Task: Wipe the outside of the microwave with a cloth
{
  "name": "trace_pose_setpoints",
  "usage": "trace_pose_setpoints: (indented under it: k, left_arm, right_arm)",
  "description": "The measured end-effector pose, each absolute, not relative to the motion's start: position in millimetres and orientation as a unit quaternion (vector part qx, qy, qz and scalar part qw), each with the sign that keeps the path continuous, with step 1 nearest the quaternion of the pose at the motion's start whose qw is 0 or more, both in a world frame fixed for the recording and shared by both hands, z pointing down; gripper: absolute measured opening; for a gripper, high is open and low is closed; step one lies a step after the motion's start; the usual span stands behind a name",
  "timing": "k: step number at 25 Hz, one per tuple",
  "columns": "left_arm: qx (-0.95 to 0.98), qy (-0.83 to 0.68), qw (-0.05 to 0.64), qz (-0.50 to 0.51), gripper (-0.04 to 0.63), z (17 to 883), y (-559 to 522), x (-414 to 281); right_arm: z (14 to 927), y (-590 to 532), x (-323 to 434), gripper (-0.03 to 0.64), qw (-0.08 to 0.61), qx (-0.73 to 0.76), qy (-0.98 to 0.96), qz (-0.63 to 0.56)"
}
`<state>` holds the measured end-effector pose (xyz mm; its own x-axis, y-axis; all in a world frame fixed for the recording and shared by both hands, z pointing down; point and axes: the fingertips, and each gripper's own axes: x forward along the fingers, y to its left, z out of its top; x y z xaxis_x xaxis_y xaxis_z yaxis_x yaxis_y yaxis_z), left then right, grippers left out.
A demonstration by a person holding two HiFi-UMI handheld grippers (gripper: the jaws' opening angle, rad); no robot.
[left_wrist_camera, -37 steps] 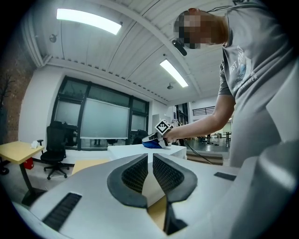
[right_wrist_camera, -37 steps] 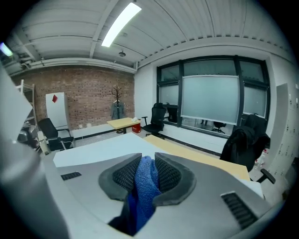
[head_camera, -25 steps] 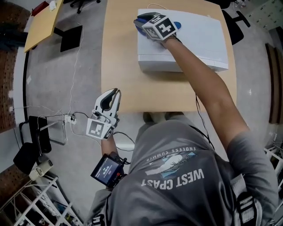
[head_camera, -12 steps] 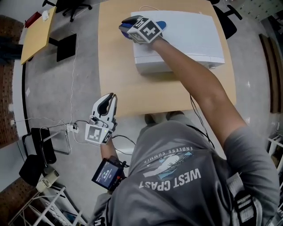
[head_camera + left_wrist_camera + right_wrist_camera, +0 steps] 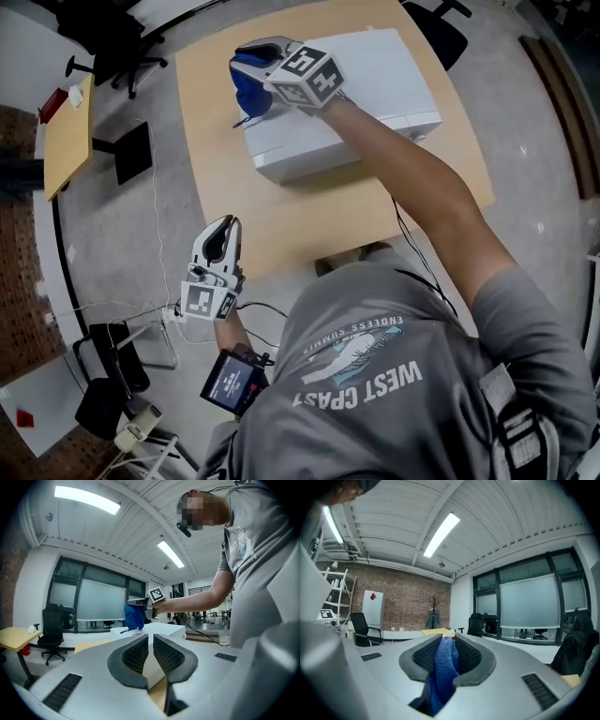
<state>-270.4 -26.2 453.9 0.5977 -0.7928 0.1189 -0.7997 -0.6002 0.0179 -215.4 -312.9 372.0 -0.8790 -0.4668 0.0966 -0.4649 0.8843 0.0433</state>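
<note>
R gripper [image 5: 246, 64] upper left of head view, jaws pinching blue cloth [image 5: 246, 96], cloth hanging at left end of white microwave [image 5: 375, 75] on table [image 5: 309, 216], L gripper [image 5: 223, 228] lower left, beside table edge, jaws pressed together, empty

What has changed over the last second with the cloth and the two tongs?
The right tongs moved toward the left end of the microwave in the head view and lifted. The cloth went with them and now hangs past that end instead of lying on the top. Nothing was taken or let go. Unchanged: the right tongs stay clamped on the cloth, and the left tongs stay shut and empty beside the table.
</note>
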Motion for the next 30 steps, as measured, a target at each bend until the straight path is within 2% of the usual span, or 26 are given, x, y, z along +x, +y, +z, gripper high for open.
trace_pose_setpoints:
  k: [3, 8, 12, 15, 21, 30]
  left_arm:
    - [0.893, -0.445, 0.026, 0.055, 0.051, 449, -46, -260]
    - [0.886, -0.459, 0.021, 0.068, 0.051, 437, -66, -236]
    - [0.879, -0.471, 0.024, 0.071, 0.051, 426, -75, -212]
    - [0.877, -0.473, 0.027, 0.079, 0.051, 430, -84, -188]
    - [0.874, -0.476, 0.033, 0.095, 0.051, 433, -104, -150]
    - [0.866, -0.482, 0.042, 0.125, 0.051, 433, -122, -122]
  right_arm:
    - [343, -334, -153, 0.089, 0.02, 0.268, -0.963, -0.024]
    - [328, -376, 19, 0.089, -0.023, 0.374, -0.927, -0.001]
    - [357, -395, 146, 0.089, -0.044, 0.456, -0.887, 0.055]
    - [401, -403, 207, 0.089, -0.072, 0.48, -0.866, 0.116]
    - [473, -411, 237, 0.089, -0.13, 0.448, -0.854, 0.233]
    - [544, -399, 240, 0.087, -0.146, 0.427, -0.839, 0.303]
